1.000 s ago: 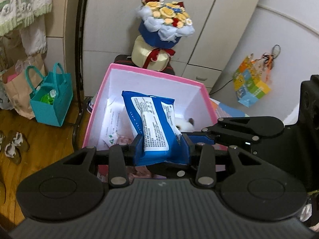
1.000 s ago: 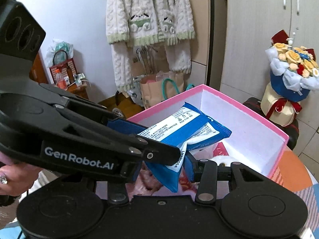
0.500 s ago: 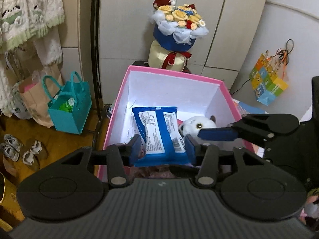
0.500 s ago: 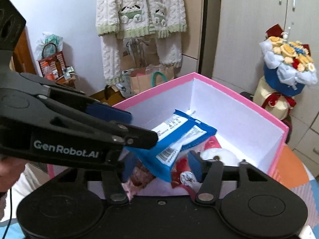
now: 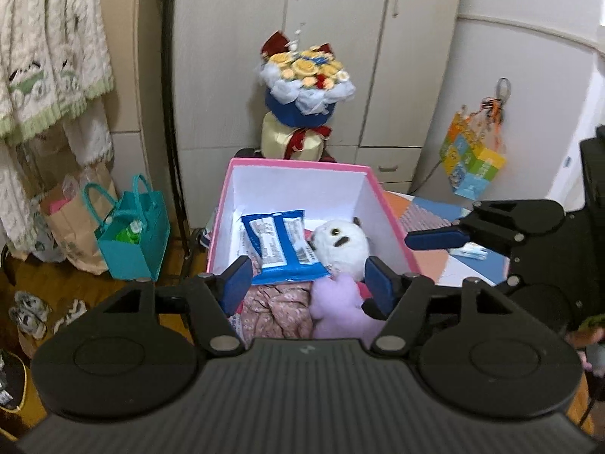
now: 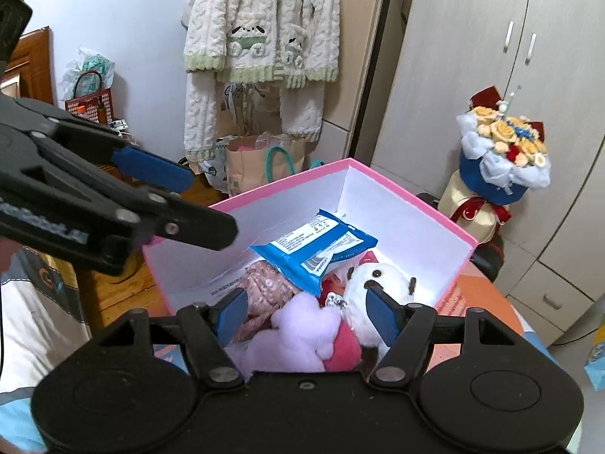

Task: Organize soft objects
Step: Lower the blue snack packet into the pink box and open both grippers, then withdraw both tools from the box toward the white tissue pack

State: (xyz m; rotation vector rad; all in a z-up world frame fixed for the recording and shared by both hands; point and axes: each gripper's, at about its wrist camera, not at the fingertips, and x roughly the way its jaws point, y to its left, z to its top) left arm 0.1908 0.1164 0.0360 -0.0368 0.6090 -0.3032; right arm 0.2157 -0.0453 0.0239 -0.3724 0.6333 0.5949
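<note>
A pink box point(image 5: 298, 162) point(image 6: 416, 204) with white inner walls holds the soft things. A blue wipes pack point(image 5: 281, 246) point(image 6: 314, 249) lies on top, beside a white plush point(image 5: 340, 246) point(image 6: 382, 283). A purple plush point(image 5: 336, 310) point(image 6: 298, 325) and a floral cloth point(image 5: 276, 306) point(image 6: 264, 287) lie nearer me. My left gripper point(image 5: 308, 283) hangs over the box's near edge, its jaws opening and holding nothing. My right gripper point(image 6: 306, 314) is the same, with jaws opening and nothing pressed. Each gripper shows in the other's view.
A flower bouquet point(image 5: 306, 87) stands behind the box, before a wardrobe point(image 5: 340, 38). A teal bag point(image 5: 132, 234) and shoes point(image 5: 30, 310) are on the wooden floor at left. Knit clothes point(image 6: 257, 38) hang above. The patterned table point(image 5: 427, 212) runs off to the right.
Both grippers held the blue pack above the box. They have opened, let it go and drawn back and up. The pack now lies inside the box.
</note>
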